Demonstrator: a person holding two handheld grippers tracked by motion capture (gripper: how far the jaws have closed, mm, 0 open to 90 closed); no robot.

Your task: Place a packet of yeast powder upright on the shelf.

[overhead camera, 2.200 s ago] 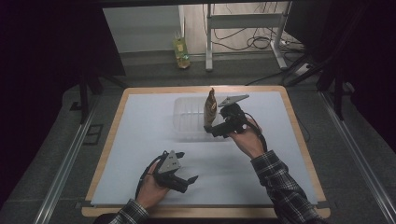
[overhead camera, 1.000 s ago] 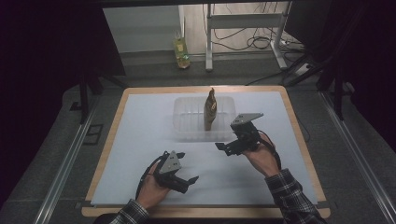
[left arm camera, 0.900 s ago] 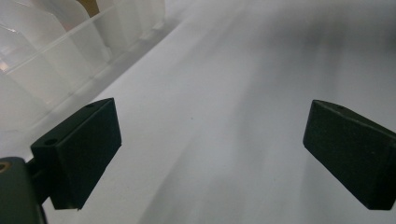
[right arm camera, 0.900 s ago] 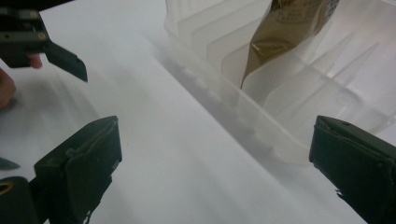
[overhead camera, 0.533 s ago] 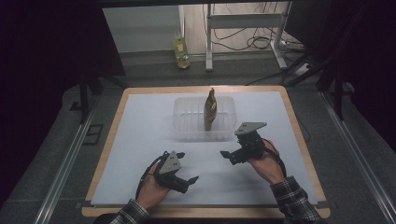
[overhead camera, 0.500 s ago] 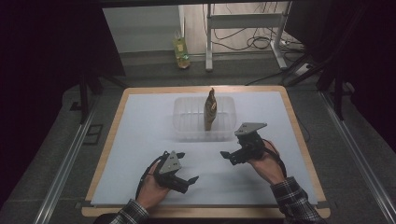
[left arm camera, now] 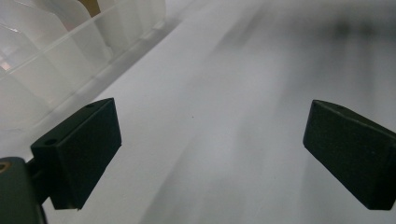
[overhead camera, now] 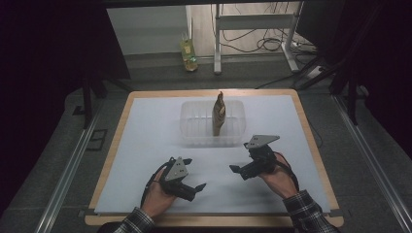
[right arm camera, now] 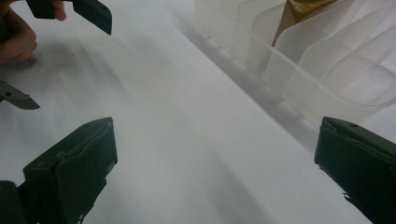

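Note:
A clear plastic slotted rack [overhead camera: 199, 128] stands at the middle back of the white mat. A flat brown object [overhead camera: 219, 114] stands upright in one of its slots. My right gripper [overhead camera: 241, 160] rests open on the mat in front of the rack's right end, apart from it and empty. My left gripper [overhead camera: 194, 173] lies open near the front edge, left of centre, also empty. The left gripper view has its jaws spread wide [left arm camera: 210, 149] over bare mat, with the rack [left arm camera: 56, 60] at upper left. From the right gripper [right arm camera: 215, 163], the rack [right arm camera: 303, 70] and brown object [right arm camera: 299, 14] lie ahead to the right.
The white mat [overhead camera: 145, 141] covers a wooden table [overhead camera: 214, 221]. A yellow-green bottle [overhead camera: 188, 51] and a metal frame's legs [overhead camera: 217, 36] stand on the floor beyond the table. In the right gripper view, the other hand [right arm camera: 16, 39] and its gripper jaw [right arm camera: 88, 11] sit at upper left.
My right gripper let go of the brown object at the rack and drew back toward the person, now open on the mat. The left gripper has stayed put.

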